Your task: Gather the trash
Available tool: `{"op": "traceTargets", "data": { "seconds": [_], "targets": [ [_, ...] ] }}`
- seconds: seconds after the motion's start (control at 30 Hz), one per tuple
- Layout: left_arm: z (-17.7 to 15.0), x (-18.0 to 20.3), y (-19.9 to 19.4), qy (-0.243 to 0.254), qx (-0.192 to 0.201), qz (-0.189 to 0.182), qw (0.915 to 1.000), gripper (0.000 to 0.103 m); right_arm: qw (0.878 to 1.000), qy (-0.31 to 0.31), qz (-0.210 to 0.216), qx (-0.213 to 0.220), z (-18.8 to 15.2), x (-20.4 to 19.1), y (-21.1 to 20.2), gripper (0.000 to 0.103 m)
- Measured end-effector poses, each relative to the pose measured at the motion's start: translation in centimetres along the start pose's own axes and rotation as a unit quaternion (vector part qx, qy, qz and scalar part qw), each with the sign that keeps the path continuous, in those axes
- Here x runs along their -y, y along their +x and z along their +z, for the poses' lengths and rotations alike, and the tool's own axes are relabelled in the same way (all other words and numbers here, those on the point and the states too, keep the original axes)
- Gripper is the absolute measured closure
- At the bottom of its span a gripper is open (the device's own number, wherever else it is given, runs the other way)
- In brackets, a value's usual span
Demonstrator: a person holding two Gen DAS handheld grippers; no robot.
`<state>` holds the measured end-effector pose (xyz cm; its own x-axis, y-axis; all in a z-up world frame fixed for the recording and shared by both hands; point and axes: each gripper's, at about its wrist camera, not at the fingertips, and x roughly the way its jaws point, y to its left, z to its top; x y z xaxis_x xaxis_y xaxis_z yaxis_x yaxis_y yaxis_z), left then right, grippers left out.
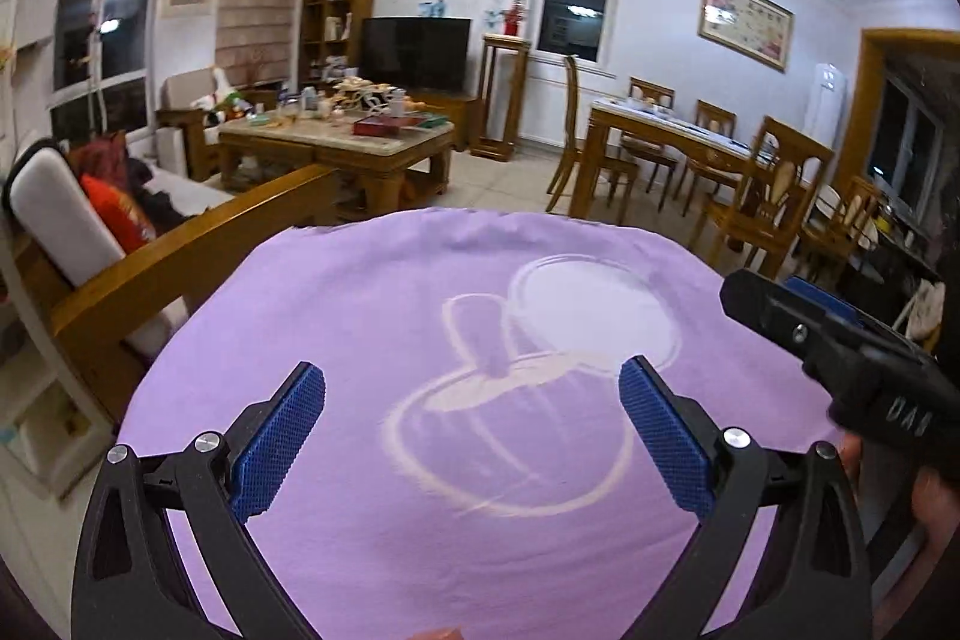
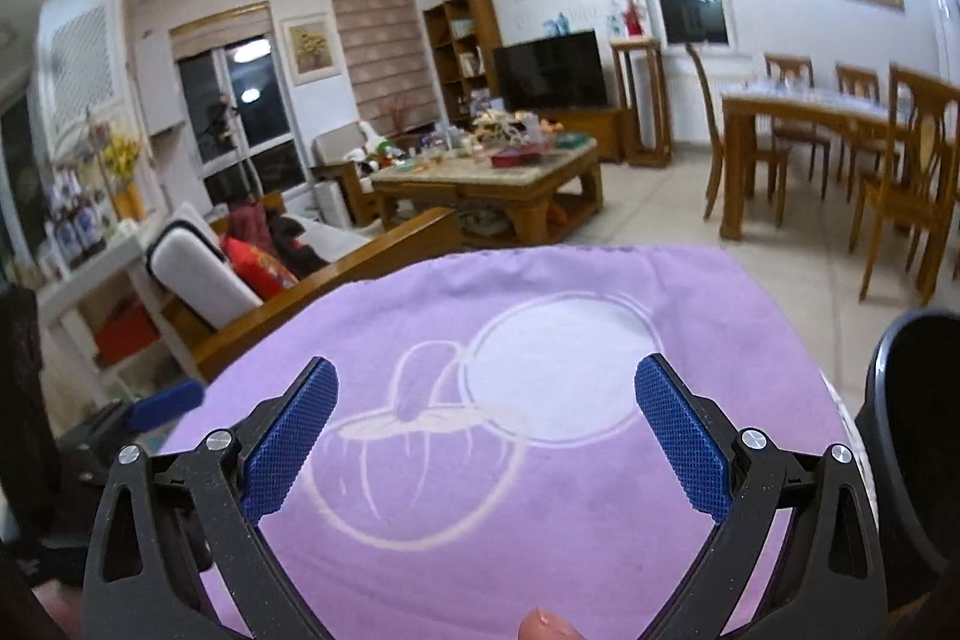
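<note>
Here both hand-held grippers, left [image 1: 472, 394] & right [image 2: 486, 394], gape empty above purple cloth [image 1: 420, 292]; no trash btwn.

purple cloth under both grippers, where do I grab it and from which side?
Take the purple cloth at its far edge, coming over from the near side: it lies spread flat, so only that free, slightly rippled hem likely offers a fold to pinch. The left gripper and right gripper are open and empty.

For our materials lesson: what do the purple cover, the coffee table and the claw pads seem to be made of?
Purple cover: soft matte cloth, probably cotton; it wrinkles at its edge and carries a faded print.
Coffee table: glossy varnished wood, with a pale, stone-like top.
Claw pads: blue, with a fine mesh texture; likely rubber or plastic.
</note>
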<state>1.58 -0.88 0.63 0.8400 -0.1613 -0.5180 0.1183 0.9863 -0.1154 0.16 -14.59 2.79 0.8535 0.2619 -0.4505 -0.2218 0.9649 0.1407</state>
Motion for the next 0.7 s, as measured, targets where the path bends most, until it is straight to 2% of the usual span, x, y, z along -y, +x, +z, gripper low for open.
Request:
{"op": "traceTargets", "data": {
  "seconds": [0.17,0.3,0.5,0.7],
  "targets": [
    [-0.2,-1.5,0.0,-0.013,0.003,0.004,0.9999,0.005,0.999,-0.002,-0.044,0.028,-1.5,-0.9,0.1,0.005],
    [-1.5,-2.4,-0.5,-0.014,0.003,0.019,0.9997,0.005,0.997,0.001,-0.067,0.047,-2.6,1.3,-0.3,0.005],
    [-1.8,-2.8,-1.2,-0.023,0.008,0.011,0.9997,0.005,0.995,0.011,-0.069,0.076,-3.0,1.8,-1.5,0.005],
    [-1.8,-2.8,-1.2,-0.023,0.011,0.025,0.9994,0.005,0.993,-0.01,-0.068,0.091,-3.4,1.0,-2.7,0.005]
  ]
}}
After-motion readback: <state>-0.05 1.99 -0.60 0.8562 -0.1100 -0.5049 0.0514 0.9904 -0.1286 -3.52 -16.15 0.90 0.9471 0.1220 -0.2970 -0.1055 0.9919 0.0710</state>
